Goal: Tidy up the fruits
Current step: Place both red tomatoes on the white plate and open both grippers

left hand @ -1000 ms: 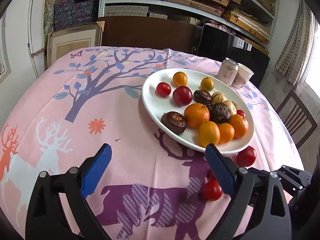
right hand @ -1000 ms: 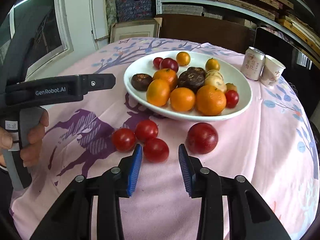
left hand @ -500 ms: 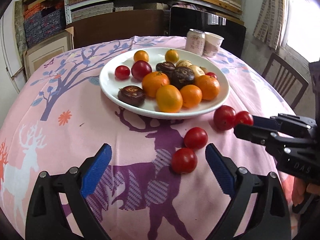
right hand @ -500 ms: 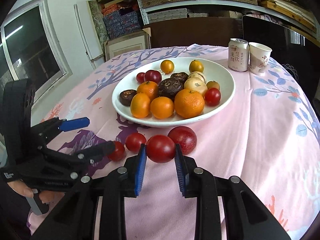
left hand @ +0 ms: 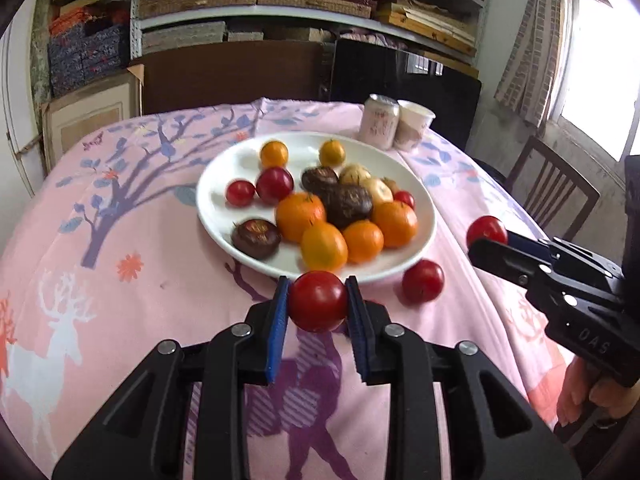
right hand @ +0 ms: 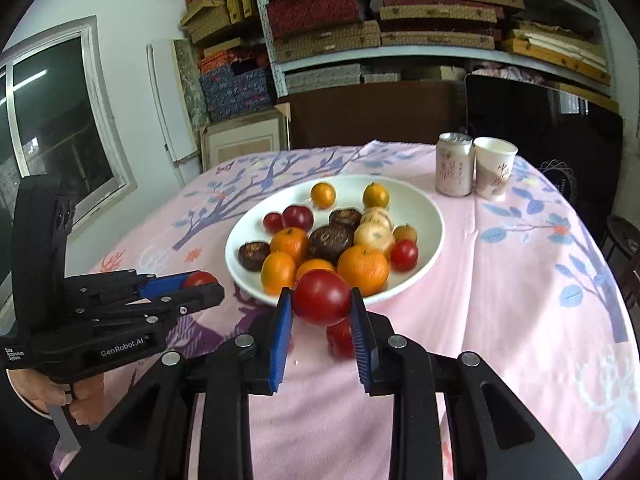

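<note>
Left gripper (left hand: 318, 302): clamped on a red tomato (left hand: 318, 301), lower centre of the left view, raised off the cloth.
Right gripper (right hand: 322, 299): clamped on a second tomato (right hand: 322, 297), lower centre of the right view, in front of the plate rim.
Loose tomato (left hand: 423, 281): on the pink cloth (left hand: 120, 320), just beside the plate's near edge (partly hidden behind the right pads in the other view).
Plate (left hand: 224, 176): white, centre frame, heaped with oranges (left hand: 300, 216), dark round fruits (left hand: 346, 205), pale ones and small tomatoes.
Can (right hand: 453, 163) and paper cup (right hand: 494, 167): upright, side by side, upper right beyond the plate.
Hands: fingers (right hand: 44, 394) on the left handle, lower left of the right view.
</note>
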